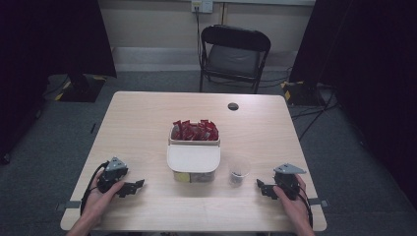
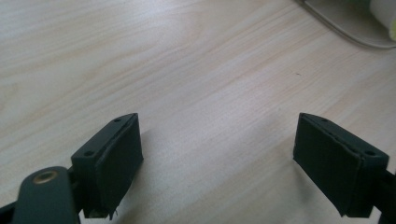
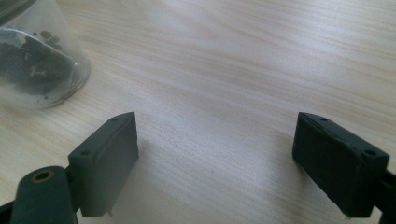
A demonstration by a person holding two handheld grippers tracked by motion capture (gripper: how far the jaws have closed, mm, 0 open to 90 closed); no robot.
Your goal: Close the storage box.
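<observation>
1. Nearest the person, we find the left gripper (image 1: 132,187) resting low on the wooden table (image 1: 147,123) at its near-left corner, held in the left hand (image 1: 105,194). Its jaws stand wide apart with bare tabletop between them; it holds nothing.
2. Likewise, we find the right gripper (image 1: 262,188) at the near-right corner, held in the right hand (image 1: 290,199). Its jaws are also spread wide and empty, pointing inward toward the table's middle.
3. In the right gripper view, we note a clear plastic cup (image 3: 32,60) with dark bits in its bottom, standing at the upper left, beyond the jaws and apart from them.
4. From the high view, we place that cup (image 1: 239,172) upright, left of the right gripper and just beside the right side of a compartment box (image 1: 193,160).
5. We record the box at the table's centre, between the two grippers and a little beyond them. Its near part is covered by a cream lid; the far compartment is open and packed with red sachets (image 1: 195,131) standing on end.
6. In the left gripper view, we see a corner of the box (image 2: 345,23) at the upper right, well apart from the jaws.
7. Beyond the box, we note a small dark round cap (image 1: 233,106) set in the tabletop near the far edge.
8. Farthest, we note a black folding chair (image 1: 233,56) on the grey floor behind the table.
</observation>
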